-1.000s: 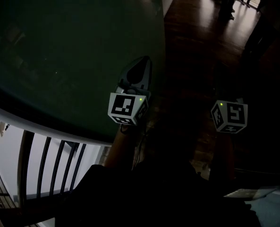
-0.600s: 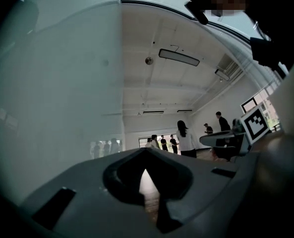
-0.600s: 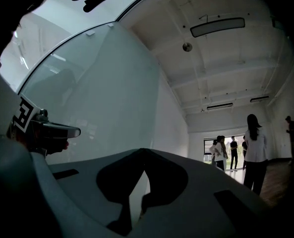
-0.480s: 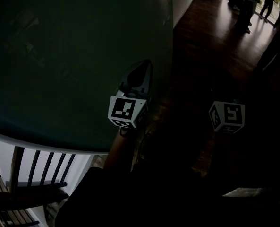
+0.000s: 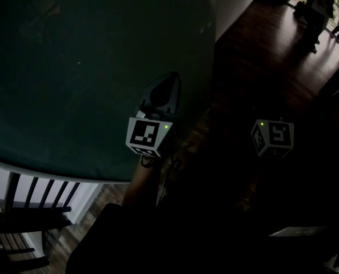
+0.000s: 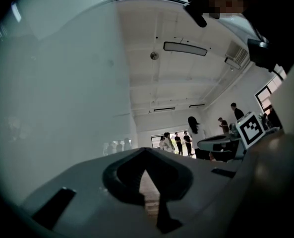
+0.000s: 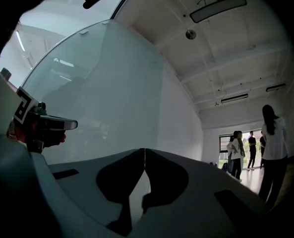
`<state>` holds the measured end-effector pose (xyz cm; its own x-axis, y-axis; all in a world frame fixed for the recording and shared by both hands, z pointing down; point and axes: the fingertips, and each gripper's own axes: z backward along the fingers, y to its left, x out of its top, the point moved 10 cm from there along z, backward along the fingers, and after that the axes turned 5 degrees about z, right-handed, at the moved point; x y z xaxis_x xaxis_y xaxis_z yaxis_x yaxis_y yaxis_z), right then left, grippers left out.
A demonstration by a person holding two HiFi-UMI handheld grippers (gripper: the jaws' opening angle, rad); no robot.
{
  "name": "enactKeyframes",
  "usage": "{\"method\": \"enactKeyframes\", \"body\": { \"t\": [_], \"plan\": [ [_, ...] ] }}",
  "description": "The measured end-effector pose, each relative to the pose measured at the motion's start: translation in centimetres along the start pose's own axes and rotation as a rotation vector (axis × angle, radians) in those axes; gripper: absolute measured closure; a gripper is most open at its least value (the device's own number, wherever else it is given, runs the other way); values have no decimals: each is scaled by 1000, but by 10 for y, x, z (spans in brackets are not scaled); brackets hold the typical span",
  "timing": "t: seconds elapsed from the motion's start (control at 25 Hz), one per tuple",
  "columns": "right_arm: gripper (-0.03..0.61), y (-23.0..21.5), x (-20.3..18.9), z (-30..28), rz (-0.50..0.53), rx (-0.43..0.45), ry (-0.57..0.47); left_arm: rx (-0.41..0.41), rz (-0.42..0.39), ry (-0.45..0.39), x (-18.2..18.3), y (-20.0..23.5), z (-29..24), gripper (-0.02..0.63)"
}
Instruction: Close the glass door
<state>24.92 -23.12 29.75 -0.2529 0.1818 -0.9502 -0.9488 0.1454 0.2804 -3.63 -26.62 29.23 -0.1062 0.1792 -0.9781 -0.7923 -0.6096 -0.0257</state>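
Observation:
The glass door is a big frosted pane, dark green in the head view [image 5: 89,67] and pale in the left gripper view [image 6: 62,93] and the right gripper view [image 7: 112,98]. My left gripper [image 5: 172,76] is shut and empty, and points along the pane near its right edge; I cannot tell if it touches the glass. Its jaw tips meet in its own view [image 6: 146,150]. My right gripper [image 7: 145,150] is also shut with nothing in it. In the head view only its marker cube [image 5: 272,138] shows, out over the dark floor to the right.
A white handrail with dark balusters [image 5: 32,196] runs at the lower left. A dark wooden floor [image 5: 260,50] stretches ahead toward a bright doorway, where several people [image 7: 270,148] stand. A white wall [image 5: 238,1] follows on beyond the pane.
Both grippers have moved forward along the pane, still shut. The handrail has slid down and to the left in the head view. The people have drifted toward the upper right corner.

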Motion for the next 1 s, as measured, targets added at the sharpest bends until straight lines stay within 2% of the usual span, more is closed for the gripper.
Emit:
{"method": "enactKeyframes", "body": {
  "t": [0.24, 0.52, 0.72, 0.88, 1.0],
  "plan": [
    [584, -6, -15, -46, -3, 46, 7, 17, 18, 18, -15, 16, -24, 612],
    [584, -12, -31, -120, -6, 87, 31, -2, 17, 51, -37, 44, -63, 612],
    [584, -15, -34, -179, 6, 121, 27, -17, -14, 52, -37, 66, -90, 612],
    [565, -18, -48, -227, 3, 201, 63, -46, 24, 53, -33, 68, -105, 612],
    [512, -17, -64, -260, -3, 282, 109, -78, 11, 72, -35, 65, -109, 612]
  ]
}}
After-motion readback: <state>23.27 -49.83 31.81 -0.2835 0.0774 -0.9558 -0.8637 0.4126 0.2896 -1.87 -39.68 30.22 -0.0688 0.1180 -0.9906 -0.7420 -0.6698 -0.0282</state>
